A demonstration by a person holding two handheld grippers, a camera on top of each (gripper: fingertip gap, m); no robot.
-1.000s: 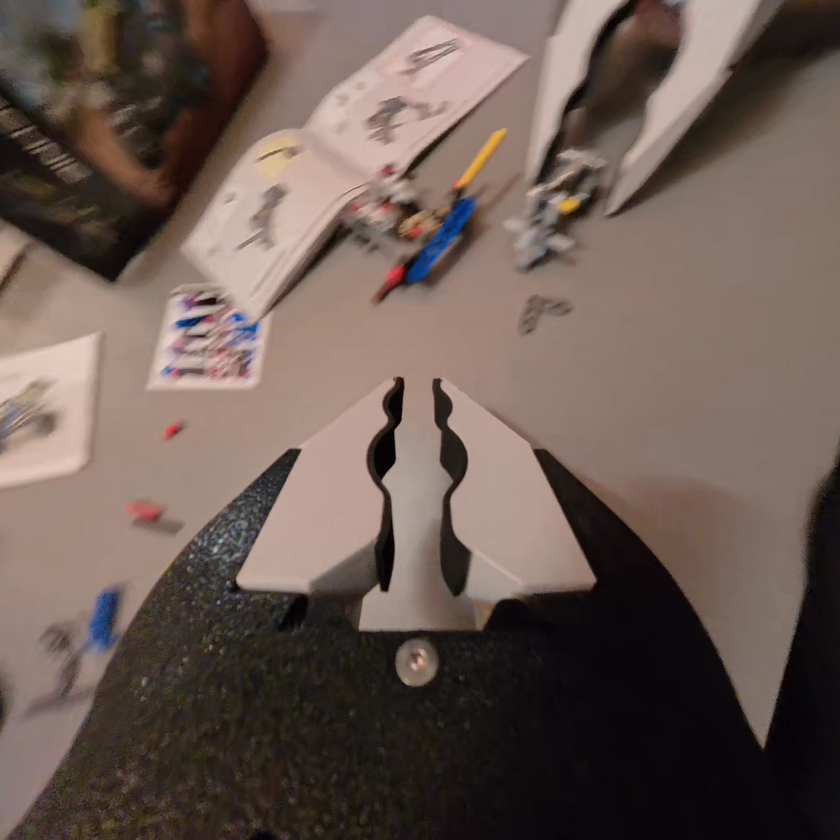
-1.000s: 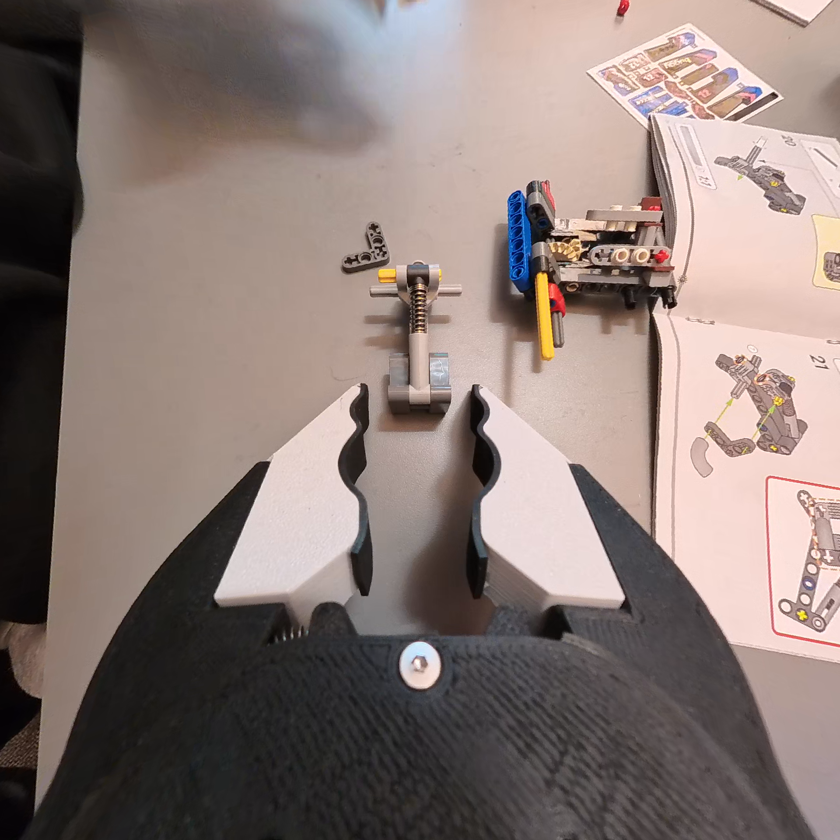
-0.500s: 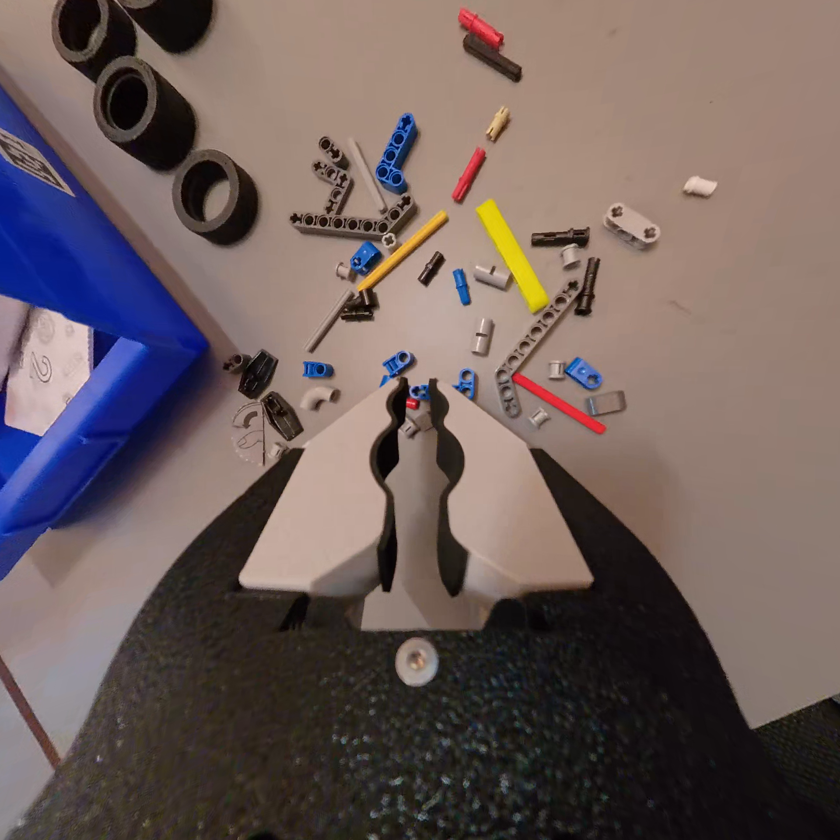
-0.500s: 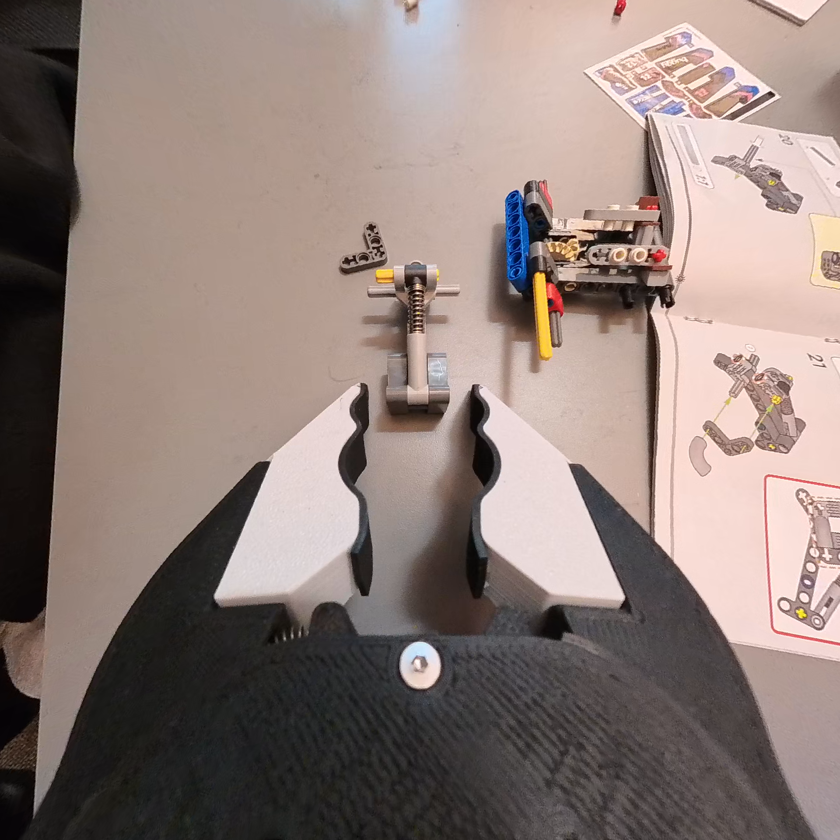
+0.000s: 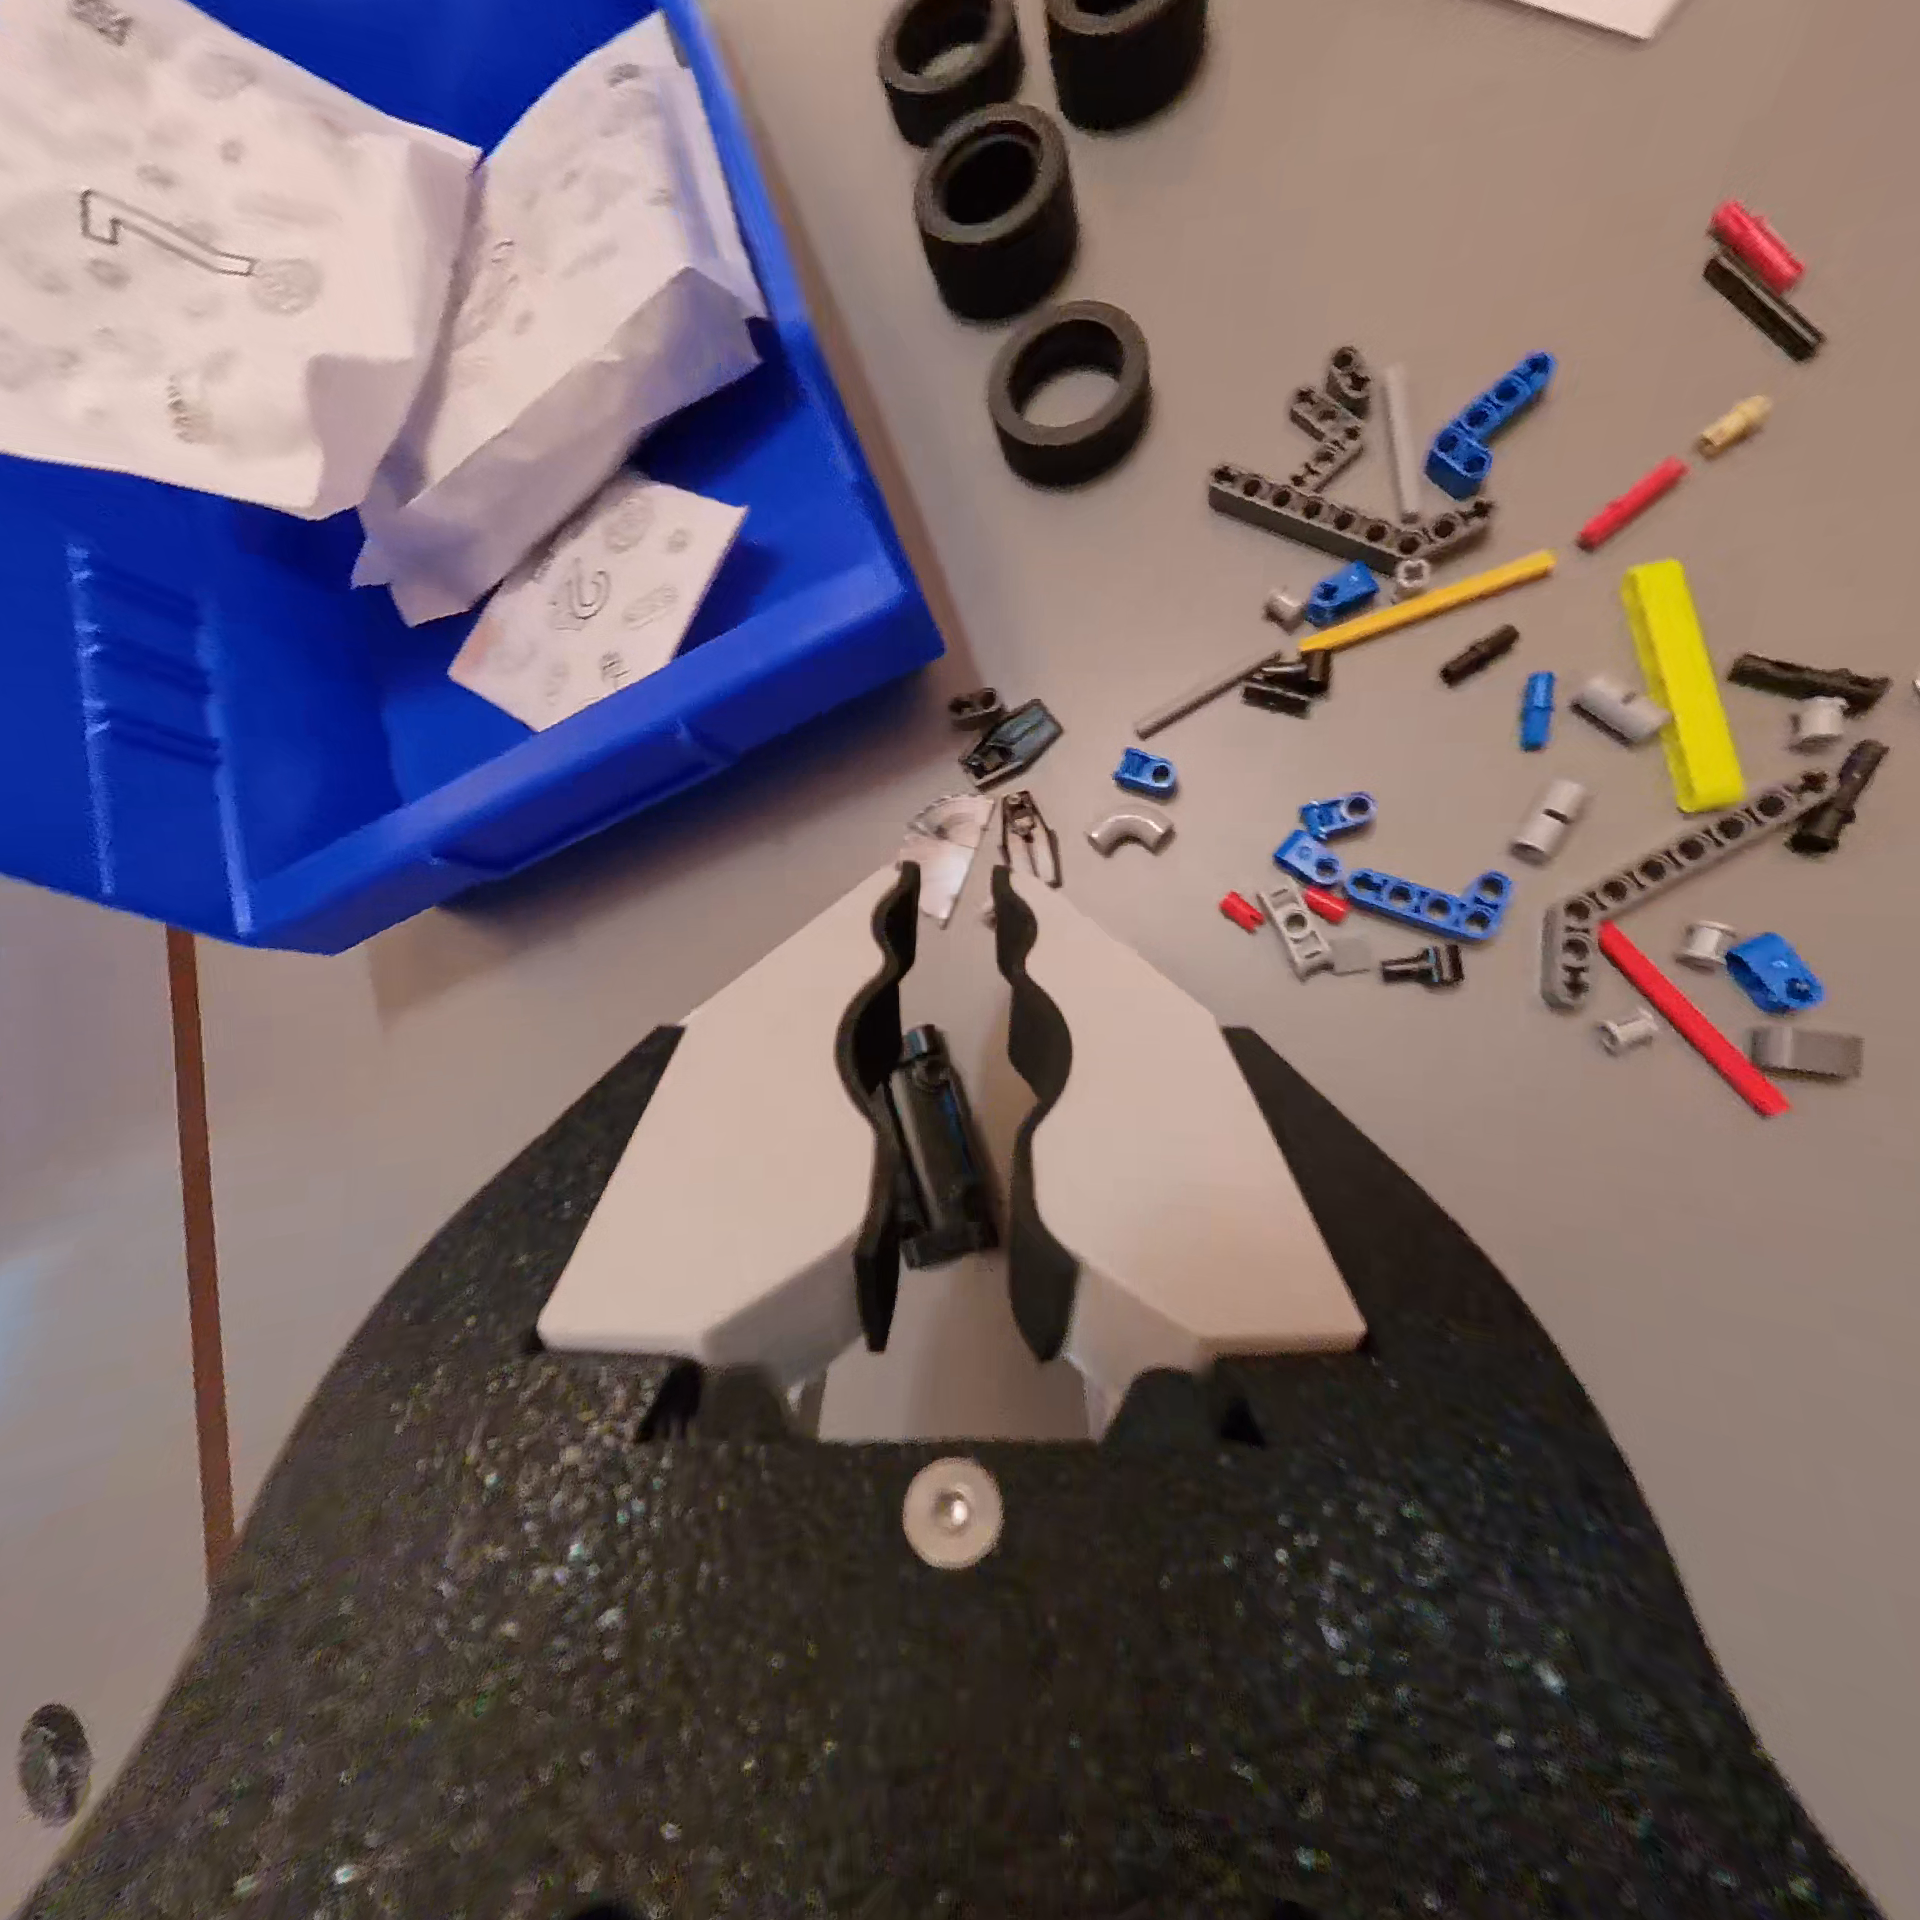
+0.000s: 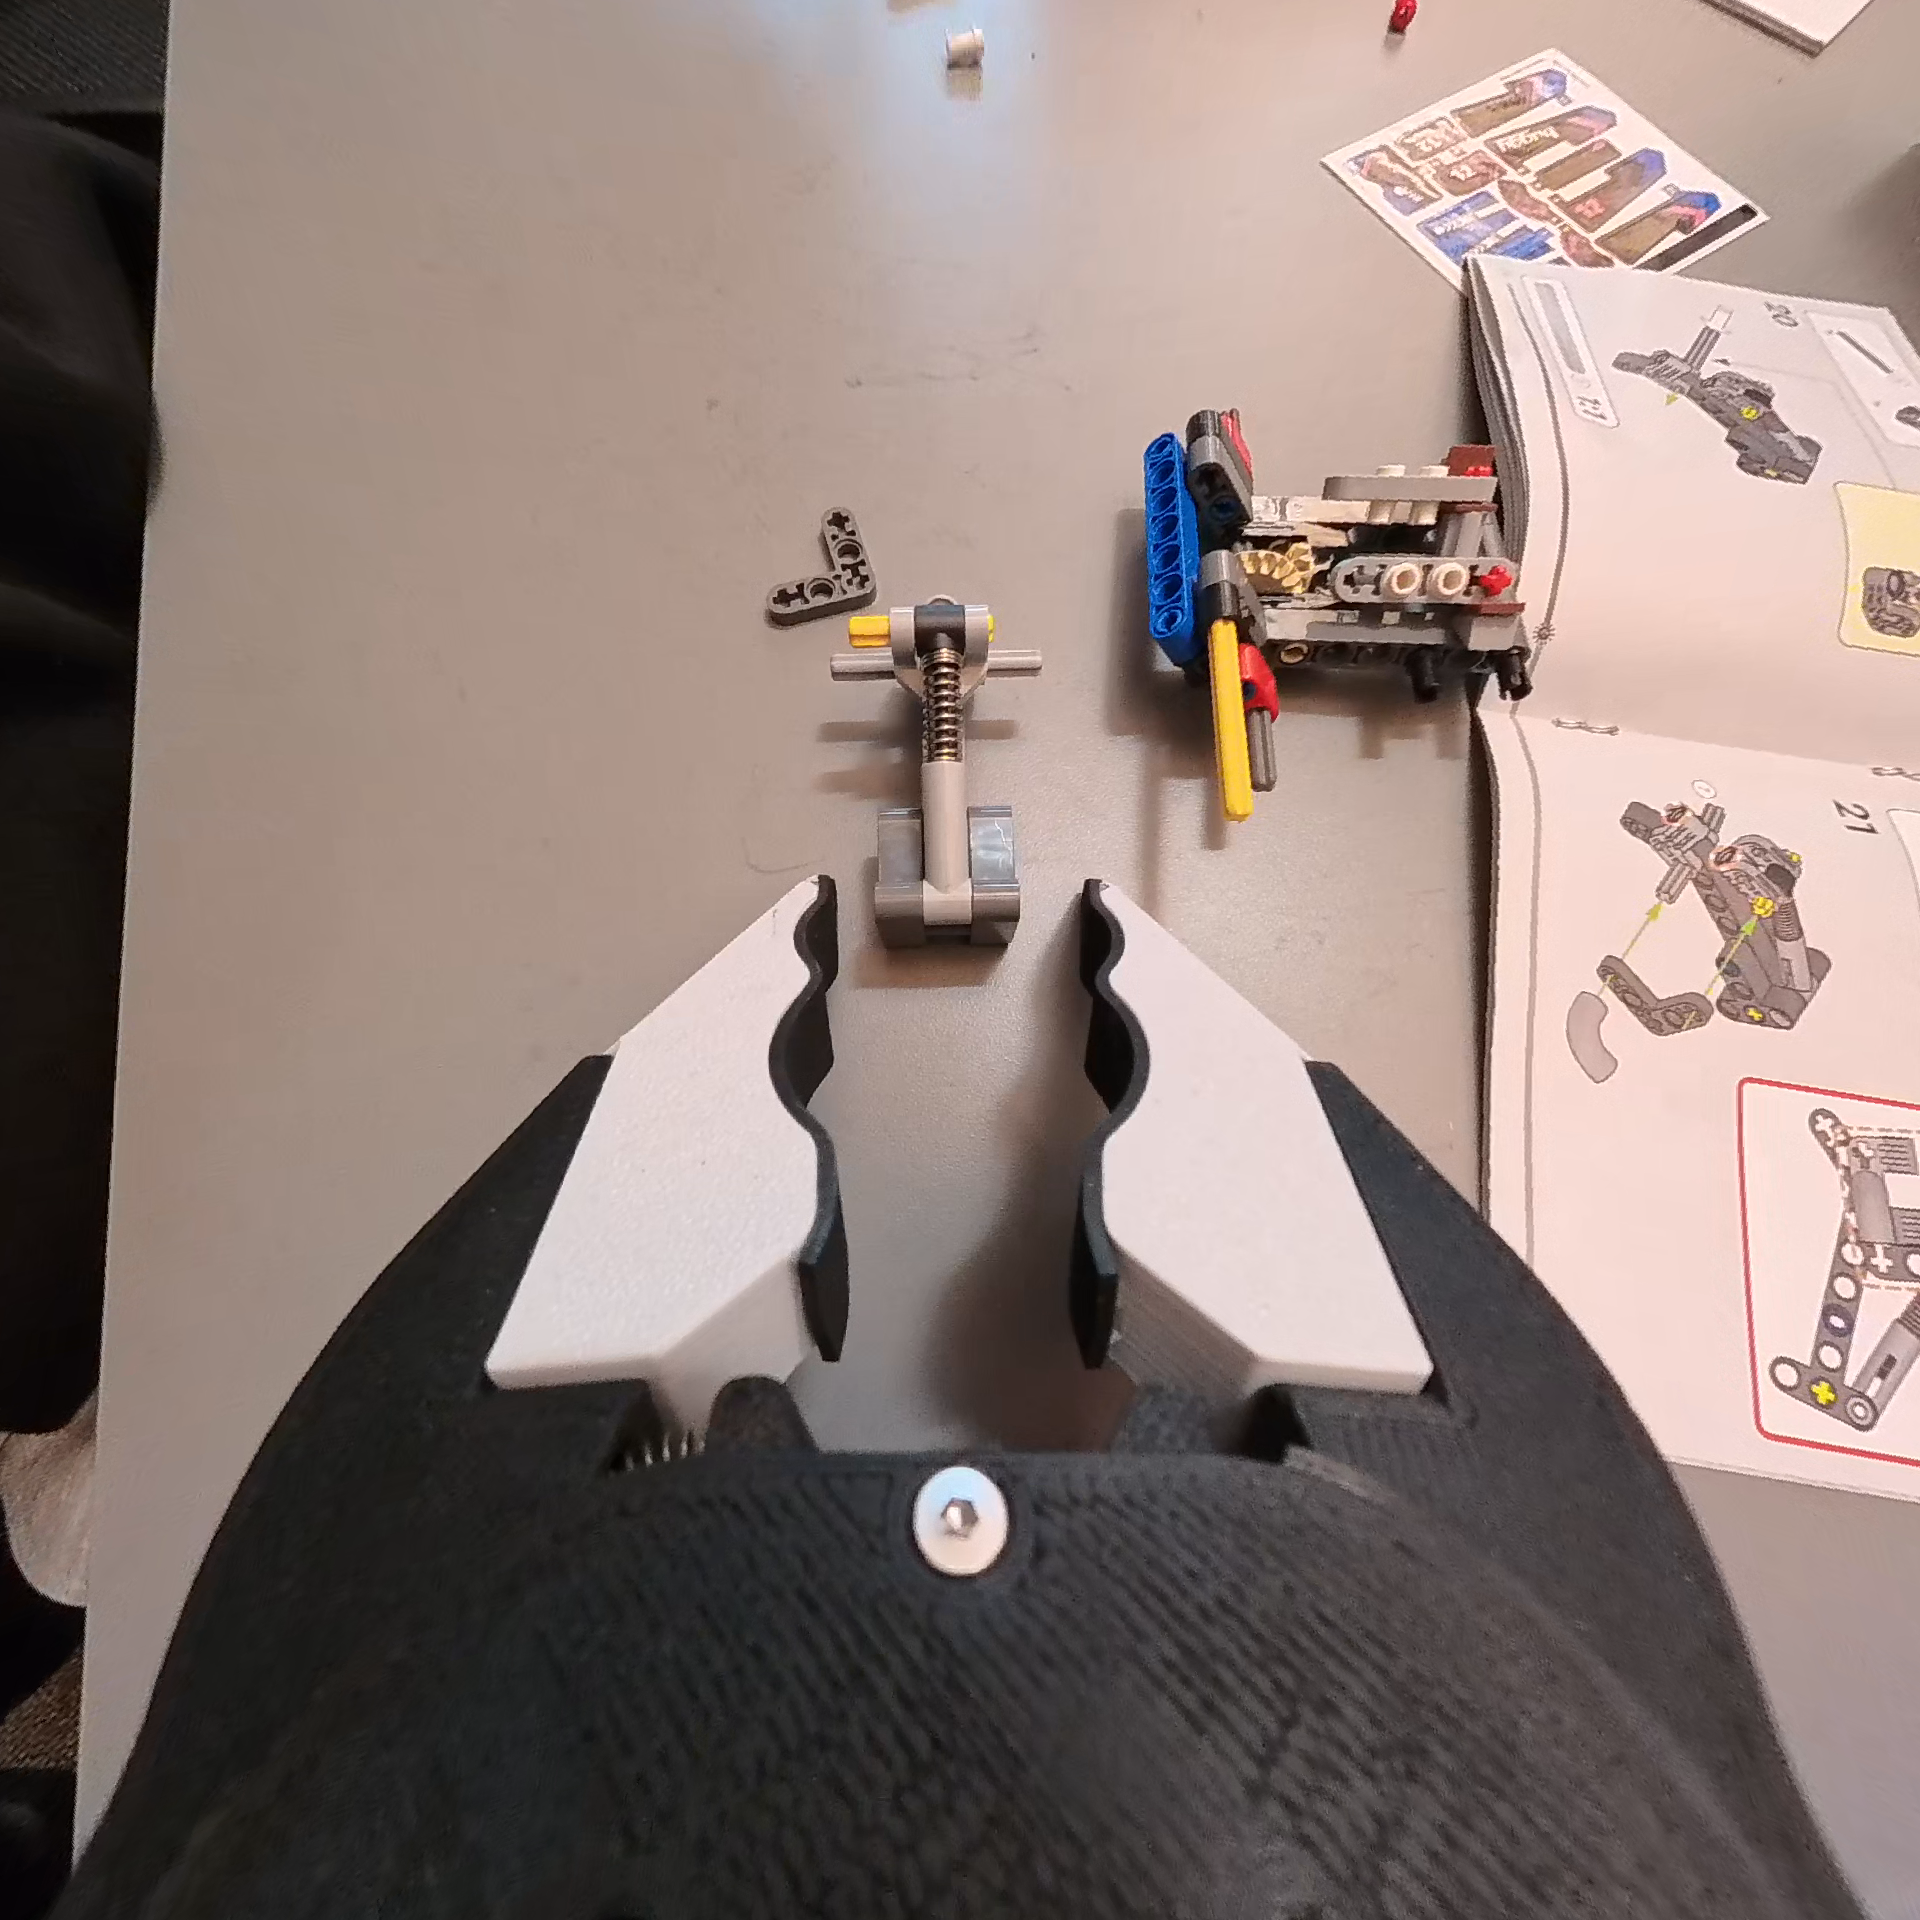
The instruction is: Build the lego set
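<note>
In the left wrist view my left gripper (image 5: 956, 894) hangs over the grey table beside a scatter of loose lego parts (image 5: 1455, 727). Its jaws are close together with a narrow gap. A black pin-like piece (image 5: 935, 1143) shows in that gap against the left pad; I cannot tell whether it is held or lies on the table below. In the right wrist view my right gripper (image 6: 956, 888) is open and empty. Its tips flank the grey base of a small spring strut assembly (image 6: 940, 727). The part-built chassis (image 6: 1351, 582) lies to the right.
A blue bin (image 5: 623, 831) with paper bags stands at the left, with black tyres (image 5: 1070, 405) behind it. A grey L-beam (image 6: 826, 571) lies by the strut. The open instruction book (image 6: 1704, 831) and a sticker sheet (image 6: 1538, 166) lie at the right. Spacing between my two grippers at the tips: around 50 centimeters.
The left view swung from the build area to the parts pile, then on toward the blue bin. A black piece now shows between its jaws. The right gripper has not moved.
</note>
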